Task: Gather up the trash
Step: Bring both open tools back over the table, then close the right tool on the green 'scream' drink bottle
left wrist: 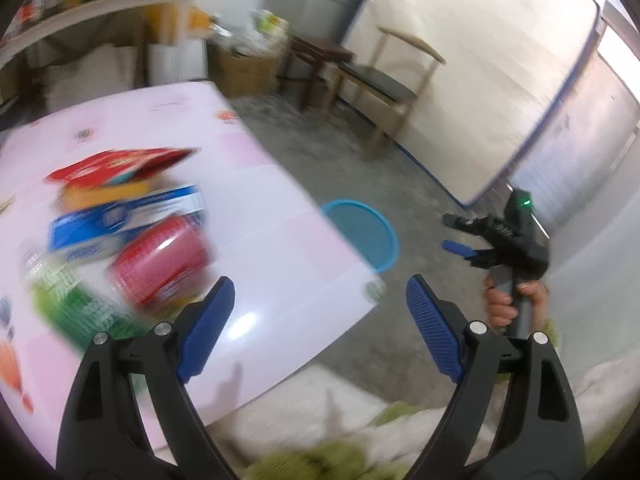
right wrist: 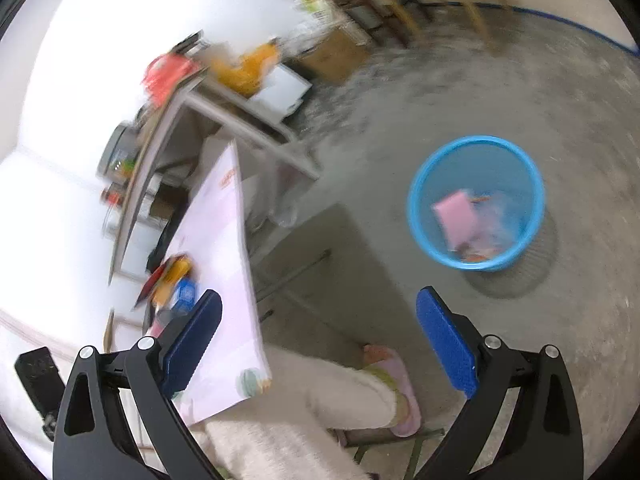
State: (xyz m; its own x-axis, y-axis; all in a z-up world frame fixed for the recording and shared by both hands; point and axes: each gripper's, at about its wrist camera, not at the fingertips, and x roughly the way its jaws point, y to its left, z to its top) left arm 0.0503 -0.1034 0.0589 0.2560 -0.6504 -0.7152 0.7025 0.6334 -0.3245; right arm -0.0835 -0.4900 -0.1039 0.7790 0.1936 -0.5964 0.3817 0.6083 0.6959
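Observation:
A pile of trash lies on the pink table [left wrist: 256, 184]: a red can [left wrist: 160, 264], a blue and white box [left wrist: 124, 216], a red packet [left wrist: 120, 164], a green bottle [left wrist: 76, 304]. My left gripper [left wrist: 320, 320] is open and empty over the table's near corner, right of the can. A blue bin [right wrist: 476, 200] stands on the floor and holds a pink packet [right wrist: 456, 216] and other wrappers; it also shows in the left wrist view [left wrist: 364, 232]. My right gripper [right wrist: 318, 336] is open and empty, above the floor short of the bin; it also shows in the left wrist view [left wrist: 460, 236].
A wooden chair [left wrist: 392, 80] and a dark stool [left wrist: 316, 64] stand by the wall. Cardboard boxes [left wrist: 244, 68] and a cluttered shelf [left wrist: 80, 8] are behind the table. The person's legs and slipper [right wrist: 392, 384] are below the right gripper.

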